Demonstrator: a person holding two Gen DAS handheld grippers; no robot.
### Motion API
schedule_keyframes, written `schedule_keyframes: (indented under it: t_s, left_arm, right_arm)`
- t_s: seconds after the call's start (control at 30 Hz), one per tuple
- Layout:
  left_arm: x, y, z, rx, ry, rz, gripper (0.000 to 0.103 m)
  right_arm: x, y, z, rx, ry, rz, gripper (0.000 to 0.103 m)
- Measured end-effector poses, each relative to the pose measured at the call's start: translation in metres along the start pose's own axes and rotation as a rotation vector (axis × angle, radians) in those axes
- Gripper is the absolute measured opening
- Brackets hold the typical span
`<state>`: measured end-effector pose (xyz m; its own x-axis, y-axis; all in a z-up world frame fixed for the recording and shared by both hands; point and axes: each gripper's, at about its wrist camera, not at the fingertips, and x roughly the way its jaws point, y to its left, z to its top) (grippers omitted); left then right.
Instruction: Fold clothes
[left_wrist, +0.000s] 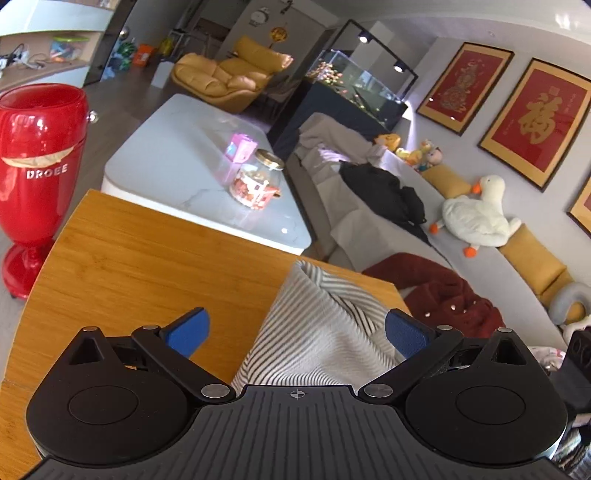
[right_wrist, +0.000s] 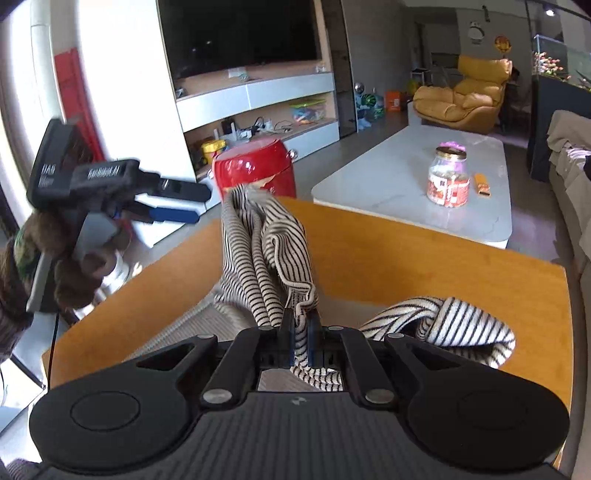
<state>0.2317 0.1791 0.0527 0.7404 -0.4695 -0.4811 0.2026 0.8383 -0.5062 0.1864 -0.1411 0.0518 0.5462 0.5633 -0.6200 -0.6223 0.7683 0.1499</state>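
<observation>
right claw (right_wrist: 300, 328): blue pads pressed together on a bunched edge of the striped garment (right_wrist: 264, 251), cloth pinched between them and lifted so a ridge of folds rises ahead of the fingers; a loose end hangs down behind the pads. another part of the same garment, a rolled striped band, lies on the wooden surface (right_wrist: 406, 251) just right of the claw

left claw (left_wrist: 297, 332): spread wide, blue pads (left_wrist: 188, 330) well apart, nothing between them gripped. striped garment (left_wrist: 317, 325) lies on the wooden surface (left_wrist: 147, 258) under and ahead of the gap, closer to the right-hand pad; touching or not, cannot tell. in the right wrist view the left claw (right_wrist: 177, 203) shows at far left, off the edge of the surface, fingers parted, held by a hand in a brown fuzzy sleeve

surroundings: red vase (left_wrist: 37, 166) lettered "droee" stands on the floor beside the surface's far left corner. white coffee table (left_wrist: 177, 162) beyond, with a glass jar (left_wrist: 256, 181) and a small pink box (left_wrist: 240, 146) on it. grey sofa (left_wrist: 424, 236) to the right carries a white plush goose (left_wrist: 476, 214), a dark red coat (left_wrist: 443, 295) and a black garment (left_wrist: 384, 192)
</observation>
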Motion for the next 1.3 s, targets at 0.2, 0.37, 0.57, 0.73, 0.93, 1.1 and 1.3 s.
schedule_keyframes:
  t_s: [0.2,0.37,0.57,0.73,0.93,1.1,1.3]
  left_arm:
    - [-0.001,-0.023,-0.017,0.066,0.031,0.007,0.103]
    - [0.007,-0.029,-0.046,0.162,0.109,0.105,0.103]
    - [-0.006,-0.026,-0.082,0.306,0.191,0.214,0.103]
    - [-0.036,-0.019,-0.085,0.205,0.199,0.137,0.103]
    - [-0.023,-0.011,-0.093,-0.015,0.269,-0.078,0.103]
    - [0.011,0.003,-0.102,-0.104,0.316,-0.114,0.076]
    - [0.053,0.0,-0.061,-0.074,0.273,-0.095,0.049]
  right_arm:
    - [-0.001,0.019,-0.053,0.017,0.087,-0.006,0.006]
    - [-0.043,0.012,-0.057,0.086,-0.019,0.008,0.016]
    - [-0.094,-0.026,-0.055,0.225,-0.145,-0.15,0.061]
    - [-0.086,-0.056,-0.074,0.408,-0.084,-0.128,0.066]
    - [-0.039,-0.059,-0.081,0.41,-0.013,-0.106,0.066]
    - [-0.021,-0.048,-0.083,0.342,-0.004,-0.114,0.036]
    - [0.009,-0.061,-0.033,0.274,-0.068,-0.157,0.027]
